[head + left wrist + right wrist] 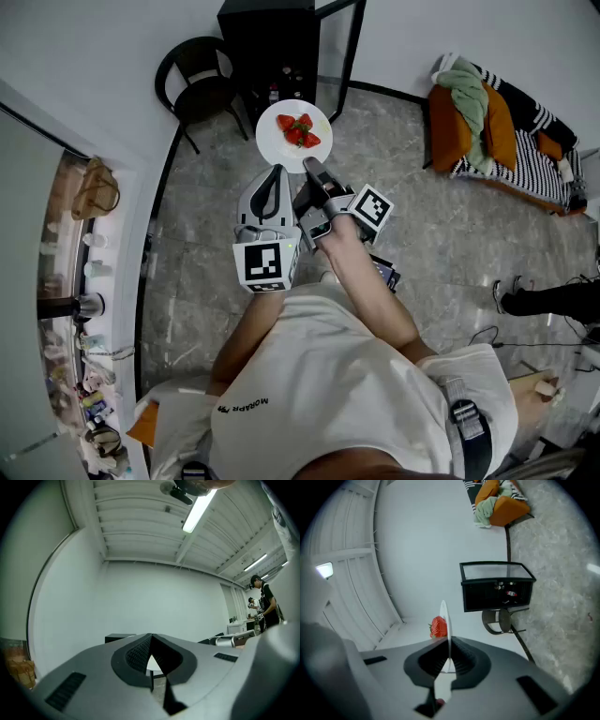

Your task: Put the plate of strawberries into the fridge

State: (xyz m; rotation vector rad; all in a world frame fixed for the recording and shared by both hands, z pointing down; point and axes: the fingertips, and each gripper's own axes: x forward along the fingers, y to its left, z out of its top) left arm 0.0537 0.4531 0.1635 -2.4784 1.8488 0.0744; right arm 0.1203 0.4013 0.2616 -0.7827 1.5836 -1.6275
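Observation:
A white plate carrying several red strawberries hangs in the air in front of the black fridge. My right gripper is shut on the plate's near rim. In the right gripper view the plate runs edge-on between the jaws, with a strawberry to its left. My left gripper sits just left of that, beside the same rim. Its tips meet with nothing between them. Whether it touches the plate I cannot tell.
The fridge's glass door stands open to the right. A black round chair stands left of the fridge. A couch with orange cushions and clothes lies at the right, and a person's shoe rests further right on the stone floor.

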